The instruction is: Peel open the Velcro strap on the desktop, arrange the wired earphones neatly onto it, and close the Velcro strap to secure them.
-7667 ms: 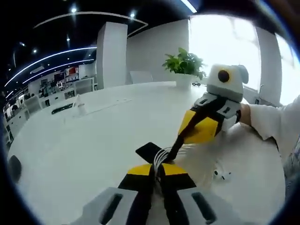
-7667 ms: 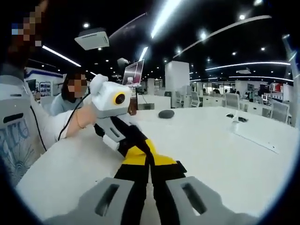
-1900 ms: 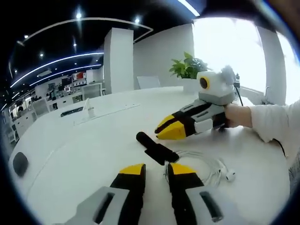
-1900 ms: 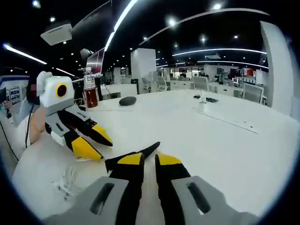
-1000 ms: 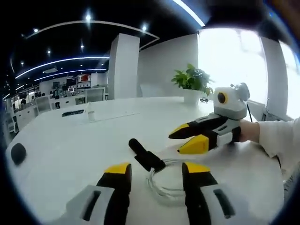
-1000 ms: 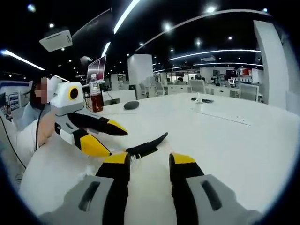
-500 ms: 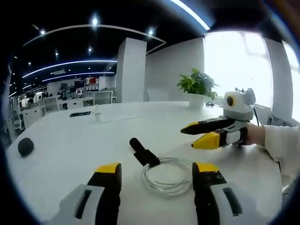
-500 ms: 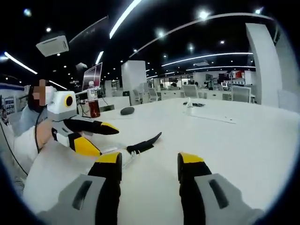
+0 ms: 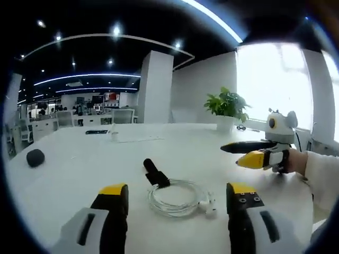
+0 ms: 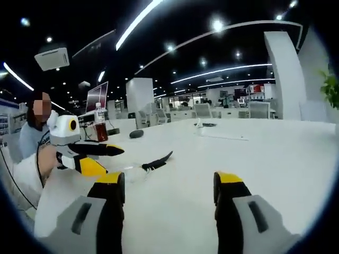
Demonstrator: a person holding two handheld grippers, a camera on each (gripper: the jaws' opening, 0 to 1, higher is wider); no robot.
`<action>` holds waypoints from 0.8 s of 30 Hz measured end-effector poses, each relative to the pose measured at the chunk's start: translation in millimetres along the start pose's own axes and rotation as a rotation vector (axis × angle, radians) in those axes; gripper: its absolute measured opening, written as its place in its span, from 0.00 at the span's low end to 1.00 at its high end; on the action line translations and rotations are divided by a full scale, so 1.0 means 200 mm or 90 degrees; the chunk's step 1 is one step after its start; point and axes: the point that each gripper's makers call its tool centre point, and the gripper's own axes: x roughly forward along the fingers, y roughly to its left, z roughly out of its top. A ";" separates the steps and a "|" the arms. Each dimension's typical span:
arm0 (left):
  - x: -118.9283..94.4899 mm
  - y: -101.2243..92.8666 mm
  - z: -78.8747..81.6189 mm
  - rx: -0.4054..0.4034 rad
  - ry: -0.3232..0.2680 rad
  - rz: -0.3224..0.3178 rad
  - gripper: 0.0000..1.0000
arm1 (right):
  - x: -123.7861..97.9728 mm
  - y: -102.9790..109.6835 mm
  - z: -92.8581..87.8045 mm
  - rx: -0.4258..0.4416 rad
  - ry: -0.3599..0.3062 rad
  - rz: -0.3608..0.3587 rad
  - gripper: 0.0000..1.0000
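Earphones [image 9: 177, 194], coiled on the white desk [image 9: 79, 164], Velcro strap [image 9: 155, 172] closed around the loop. Left gripper [image 9: 175, 198] and right gripper [image 10: 168, 188] gape wide, empty. Light, limp cable, I judge; I'd lift by the strap.

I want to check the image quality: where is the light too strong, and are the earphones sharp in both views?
Left gripper view: the window is blown out white; the coiled earphones on the table look fairly sharp. Right gripper view: ceiling lights flare, and the earphones are small and soft, details unreadable.
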 end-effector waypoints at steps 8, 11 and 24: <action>-0.04 -0.09 0.03 -0.008 -0.041 0.007 0.87 | -0.16 -0.01 -0.02 -0.030 -0.017 -0.051 0.84; -0.05 -0.10 0.06 -0.001 -0.059 0.020 0.89 | -0.23 -0.03 0.00 -0.021 -0.045 -0.079 0.86; -0.11 -0.10 0.10 -0.024 -0.129 0.081 0.96 | -0.43 -0.12 0.10 0.056 -0.151 -0.139 0.87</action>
